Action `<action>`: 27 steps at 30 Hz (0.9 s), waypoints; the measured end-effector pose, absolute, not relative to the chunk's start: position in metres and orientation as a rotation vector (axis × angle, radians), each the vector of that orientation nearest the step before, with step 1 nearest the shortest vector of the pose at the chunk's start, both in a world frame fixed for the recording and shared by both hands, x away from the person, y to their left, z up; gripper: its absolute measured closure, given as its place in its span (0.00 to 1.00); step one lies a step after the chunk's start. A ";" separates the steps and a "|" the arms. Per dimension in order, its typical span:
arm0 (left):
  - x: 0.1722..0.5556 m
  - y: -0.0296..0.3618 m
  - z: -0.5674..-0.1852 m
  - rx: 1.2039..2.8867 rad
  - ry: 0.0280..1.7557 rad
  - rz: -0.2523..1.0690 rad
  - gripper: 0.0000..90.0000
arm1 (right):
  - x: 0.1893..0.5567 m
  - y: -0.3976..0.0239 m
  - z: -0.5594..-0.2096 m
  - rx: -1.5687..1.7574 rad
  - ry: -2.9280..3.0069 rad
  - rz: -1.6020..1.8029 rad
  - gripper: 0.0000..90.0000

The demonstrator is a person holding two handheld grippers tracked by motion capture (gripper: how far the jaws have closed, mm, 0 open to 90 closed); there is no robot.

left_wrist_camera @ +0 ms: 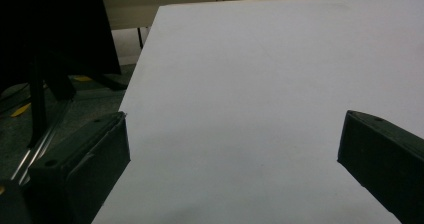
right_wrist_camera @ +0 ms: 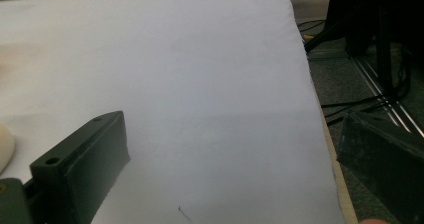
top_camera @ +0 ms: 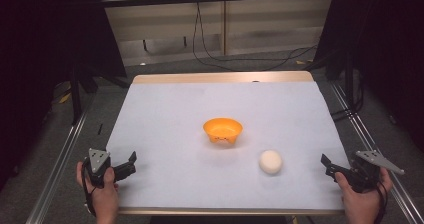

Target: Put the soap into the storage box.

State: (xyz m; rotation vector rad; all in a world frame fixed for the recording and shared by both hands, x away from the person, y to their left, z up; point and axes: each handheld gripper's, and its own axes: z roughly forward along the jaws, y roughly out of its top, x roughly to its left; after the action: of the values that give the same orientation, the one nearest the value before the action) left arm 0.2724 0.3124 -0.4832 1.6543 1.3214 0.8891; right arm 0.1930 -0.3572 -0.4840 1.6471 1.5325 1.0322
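Working from the left side of the table (top_camera: 150,184), I see my left hand (top_camera: 102,194) holding the left gripper (top_camera: 131,163) at the near left corner. Its two blocky black jaws stand wide apart with nothing between them; in the left gripper view they frame bare white sheet, the left jaw right at the sheet's edge. A grey three-cornered plate sits on top of the gripper body.

The table carries a smooth, matte white sheet (left_wrist_camera: 250,84) over a pale wooden top, whose strip shows at the far and near edges. Left of it, a metal rail (top_camera: 60,164) runs along grey carpeted floor.

Near the centre stands an orange bowl (top_camera: 223,130), round, glossy like plastic, upright and open at the top. To its right and nearer to me lies a white ball (top_camera: 270,162), dull-surfaced and slightly soft in outline, apart from the bowl. In the right gripper view its pale curve (right_wrist_camera: 5,149) shows just beside the left jaw, not touching it as far as I can tell.

At the near right corner my right hand (top_camera: 365,199) holds the right gripper (top_camera: 327,165), jaws likewise spread wide and empty, pointing toward the ball. Its right jaw hangs past the sheet's right edge, over the floor and cables (right_wrist_camera: 350,104).

Open sheet lies all around the bowl and ball.
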 end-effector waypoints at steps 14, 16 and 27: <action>0.275 0.314 -0.483 1.645 1.342 0.854 0.00 | 0.195 -0.344 -0.479 1.597 1.627 1.044 0.30; 0.275 0.314 -0.483 1.646 1.337 0.854 0.00 | 0.199 -0.334 -0.475 1.567 1.670 1.001 0.26; 0.274 0.313 -0.483 1.645 1.337 0.861 0.00 | 0.203 -0.328 -0.473 1.612 1.751 0.999 0.10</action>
State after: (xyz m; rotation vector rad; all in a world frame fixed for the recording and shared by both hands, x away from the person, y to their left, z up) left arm 0.2741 0.3130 -0.4831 1.6450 1.3369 0.8610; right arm 0.2028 -0.3285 -0.4726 1.6118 1.7513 0.9989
